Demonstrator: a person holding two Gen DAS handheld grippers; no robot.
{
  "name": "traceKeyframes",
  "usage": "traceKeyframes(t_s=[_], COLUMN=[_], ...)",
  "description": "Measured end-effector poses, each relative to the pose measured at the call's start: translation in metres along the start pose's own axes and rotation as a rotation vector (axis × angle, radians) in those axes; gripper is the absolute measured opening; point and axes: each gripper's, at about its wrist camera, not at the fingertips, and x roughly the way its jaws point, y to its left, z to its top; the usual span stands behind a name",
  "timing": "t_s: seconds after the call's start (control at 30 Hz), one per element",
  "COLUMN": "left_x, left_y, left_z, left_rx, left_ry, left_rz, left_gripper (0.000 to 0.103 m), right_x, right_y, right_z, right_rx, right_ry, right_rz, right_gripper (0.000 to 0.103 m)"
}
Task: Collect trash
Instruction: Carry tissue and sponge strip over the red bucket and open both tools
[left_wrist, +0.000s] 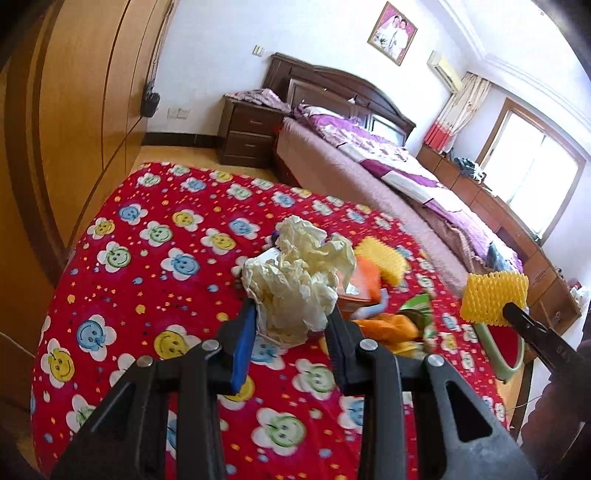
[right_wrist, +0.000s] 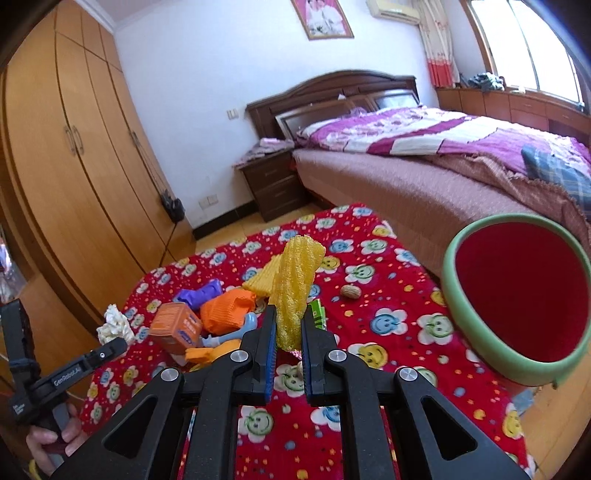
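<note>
The left tongs (left_wrist: 291, 314) are clamped on a crumpled wad of cream-white paper (left_wrist: 295, 273), held clear above the table under its red cloth printed with smiling flowers (left_wrist: 147, 258). The right tongs (right_wrist: 288, 325) are clenched on a strip of yellow foam netting (right_wrist: 295, 295), which stands upright between the blue pads, lifted off the cloth.

Each camera catches the other hand's load. From the left wrist, the yellow netting (left_wrist: 493, 297) shows at the right edge, pinched in a black tip, with the green rim of the bin just below it. From the right wrist, the paper wad (right_wrist: 116, 325) appears small at the left, above the black body of the left tool, and fingers (right_wrist: 44, 443) wrap its handle at the bottom corner.

Only the right wrist view shows the round green-rimmed bin with a red inside (right_wrist: 458, 295) in full, tilted toward the camera at the table's right edge. It also shows the remaining heap most clearly: an orange carton (right_wrist: 173, 325), an orange foam net (right_wrist: 229, 310), a purple scrap (right_wrist: 199, 293), a second yellow foam piece (right_wrist: 264, 278), and what looks like a peanut shell (right_wrist: 350, 291) lying apart on the cloth. In the left wrist view that heap is blurred and half hidden behind the paper.

Behind stand a bed with a purple quilt (right_wrist: 424, 136) and a wooden wardrobe (right_wrist: 74, 147).
</note>
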Motion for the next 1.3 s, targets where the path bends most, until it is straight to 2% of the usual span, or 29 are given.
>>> traceKeyframes(t_s=[0.37,0.87,1.07,1.3], left_x=[-0.014,0.008,0.025,0.053], left_y=[-0.052,-0.142,-0.183,-0.230], left_z=[0.002,-0.006,-0.017,-0.031], left_rx=[0.044,0.172,0.255,0.357], left_ry=[-0.005,0.051,0.091,0.154], left_rz=[-0.091,-0.184,-0.215,-0.238], left_gripper=[0.036,0.036,0.036,0.036], right_x=[-0.053,-0.084,-0.087,-0.090], right_y=[-0.026,-0.090,-0.121,-0.161], right_z=[0.003,0.007,0.001,-0.006], right_rx=[0.032,0.123,0.186,0.234], right_ry=[-0.091,-0.139,-0.144,-0.136], right_rz=[0.001,-0.068,-0.116,-0.215], right_gripper=[0.011,0.011,0.011,0.011])
